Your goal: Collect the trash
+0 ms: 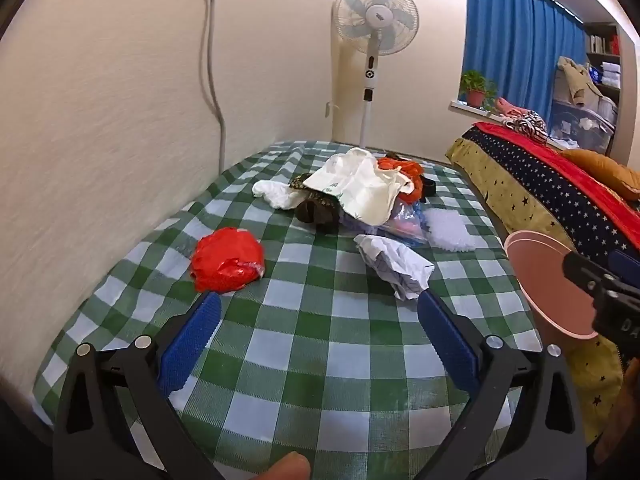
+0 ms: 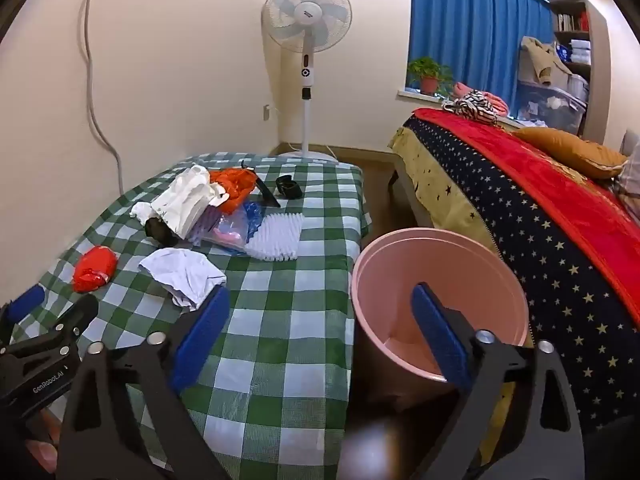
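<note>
Your left gripper (image 1: 320, 316) hangs with its jaws spread wide and nothing between them, low in the left wrist frame over a green-and-white checked cloth (image 1: 320, 360). A crumpled red bag (image 1: 226, 260) lies left of centre, just beyond your left blue pad. A wad of white paper (image 1: 394, 264) sits right of centre, close to the tip of the right pad. Above both, mid-frame, a heap of mixed litter (image 1: 360, 192) rests on the cloth, topped by a white bag.

In the right wrist frame, your right gripper (image 2: 320, 314) is likewise spread and holding nothing. Its right finger shows against the mouth of a pink bin (image 2: 440, 276) at lower right, standing beside the cloth's edge, with a star-print bedspread (image 2: 540, 232) beyond it. A standing fan (image 2: 307, 16) fills the upper centre, and blue curtains (image 2: 476, 32) hang at upper right.
</note>
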Demonstrator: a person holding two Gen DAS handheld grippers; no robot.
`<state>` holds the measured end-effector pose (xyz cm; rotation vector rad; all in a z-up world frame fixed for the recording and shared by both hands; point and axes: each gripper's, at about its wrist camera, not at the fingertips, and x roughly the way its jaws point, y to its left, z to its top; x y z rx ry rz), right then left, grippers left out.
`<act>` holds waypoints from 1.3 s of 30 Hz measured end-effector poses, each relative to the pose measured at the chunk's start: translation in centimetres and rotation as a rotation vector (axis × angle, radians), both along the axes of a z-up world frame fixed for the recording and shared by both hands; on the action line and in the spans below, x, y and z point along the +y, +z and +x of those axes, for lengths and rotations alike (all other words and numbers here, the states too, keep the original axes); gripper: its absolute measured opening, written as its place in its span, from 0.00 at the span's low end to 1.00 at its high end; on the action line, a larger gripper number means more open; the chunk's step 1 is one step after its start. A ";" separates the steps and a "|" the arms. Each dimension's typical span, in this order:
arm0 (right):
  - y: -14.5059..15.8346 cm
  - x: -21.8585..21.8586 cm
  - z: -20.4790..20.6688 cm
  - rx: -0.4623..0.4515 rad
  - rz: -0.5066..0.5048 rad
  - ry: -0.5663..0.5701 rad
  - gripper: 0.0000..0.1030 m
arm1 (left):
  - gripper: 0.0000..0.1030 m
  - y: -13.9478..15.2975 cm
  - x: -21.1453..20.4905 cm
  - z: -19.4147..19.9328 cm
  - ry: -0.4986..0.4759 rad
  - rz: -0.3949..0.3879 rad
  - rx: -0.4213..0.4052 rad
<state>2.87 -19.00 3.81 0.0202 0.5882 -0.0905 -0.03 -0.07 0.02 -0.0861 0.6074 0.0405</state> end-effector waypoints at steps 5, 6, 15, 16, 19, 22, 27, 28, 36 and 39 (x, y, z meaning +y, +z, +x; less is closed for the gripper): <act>-0.3 0.4 -0.4 -0.027 0.002 -0.015 0.81 | 0.92 0.4 -0.1 0.9 -0.003 -0.017 0.011; -0.3 0.3 -0.3 -0.028 0.000 -0.017 0.81 | 0.92 0.4 -0.2 0.6 -0.007 -0.007 -0.004; -0.5 0.6 -0.1 -0.048 -0.022 -0.008 0.81 | 0.92 0.5 -0.1 -0.2 -0.019 -0.032 -0.050; -0.6 0.5 -0.1 -0.043 -0.016 -0.005 0.81 | 0.92 0.4 -0.1 -0.2 -0.018 -0.034 -0.052; -0.6 0.3 -0.1 -0.039 -0.018 -0.008 0.81 | 0.92 0.4 -0.1 -0.3 -0.019 -0.038 -0.054; -0.5 0.4 -0.2 -0.045 -0.024 -0.009 0.81 | 0.92 0.5 -0.2 -0.3 -0.023 -0.036 -0.056; -0.5 0.6 -0.4 -0.047 -0.033 -0.007 0.81 | 0.92 0.5 -0.2 -0.3 -0.021 -0.038 -0.059; -0.5 0.6 -0.5 -0.046 -0.033 -0.006 0.81 | 0.92 0.5 -0.2 -0.3 -0.022 -0.038 -0.059; -0.5 0.4 -0.2 -0.043 -0.029 -0.008 0.81 | 0.92 0.5 -0.3 -0.3 -0.020 -0.039 -0.060; -0.5 0.4 -0.2 -0.043 -0.029 -0.007 0.81 | 0.92 0.5 -0.3 -0.4 -0.020 -0.039 -0.060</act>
